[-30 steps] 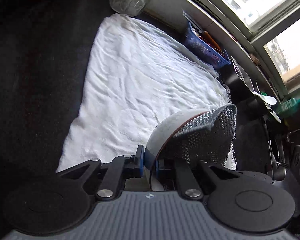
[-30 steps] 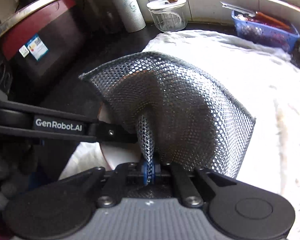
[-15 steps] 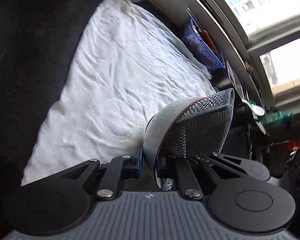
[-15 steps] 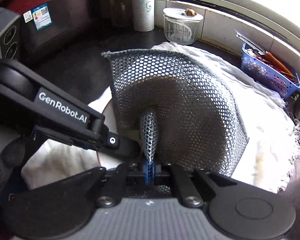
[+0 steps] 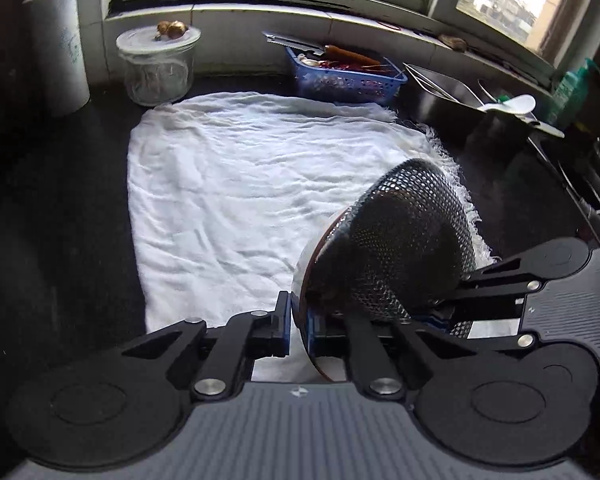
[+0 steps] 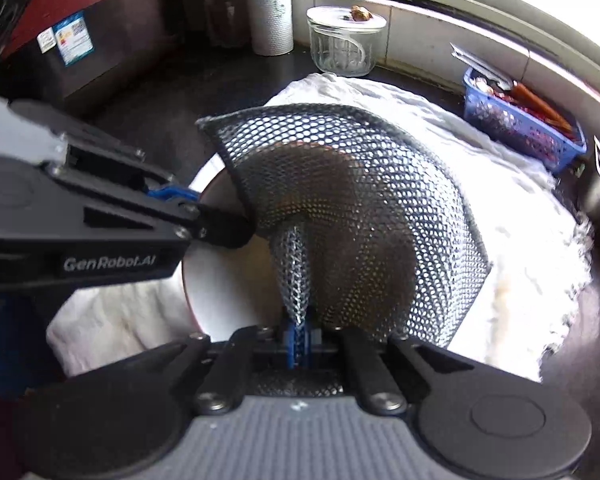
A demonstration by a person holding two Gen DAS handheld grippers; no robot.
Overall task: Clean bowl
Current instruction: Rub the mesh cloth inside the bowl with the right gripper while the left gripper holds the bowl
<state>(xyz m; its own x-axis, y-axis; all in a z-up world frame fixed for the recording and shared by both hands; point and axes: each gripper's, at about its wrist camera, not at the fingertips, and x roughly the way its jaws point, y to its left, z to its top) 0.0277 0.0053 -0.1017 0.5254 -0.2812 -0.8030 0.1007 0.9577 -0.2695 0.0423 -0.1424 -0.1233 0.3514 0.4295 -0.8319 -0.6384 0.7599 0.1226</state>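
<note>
A white bowl (image 5: pixel 309 258) with a brown rim is tipped on edge over the white cloth (image 5: pixel 220 200). My left gripper (image 5: pixel 298 320) pinches the rim, one pad on each side, and its jaws are closing on it. My right gripper (image 6: pixel 298 340) is shut on a pinched fold of a grey metal mesh scrubber (image 6: pixel 352 208). The scrubber is spread inside the bowl (image 6: pixel 220 296) and covers most of its inside. In the right wrist view the left gripper (image 6: pixel 204 216) comes in from the left at the rim. The right gripper (image 5: pixel 444 314) shows at the left wrist view's right edge, behind the scrubber (image 5: pixel 408 248).
A lidded glass jar (image 5: pixel 158 66), a paper roll (image 5: pixel 56 48) and a blue basket (image 5: pixel 344 76) of utensils stand along the window sill. A metal sink (image 5: pixel 452 92) lies to the right. A dark red appliance (image 6: pixel 80 40) stands at the back left. The counter around the cloth is black.
The left hand has rolled and risen a little with the bowl, so the window wall now shows. The scrubber has bulged deeper into the bowl. Both grips have held.
</note>
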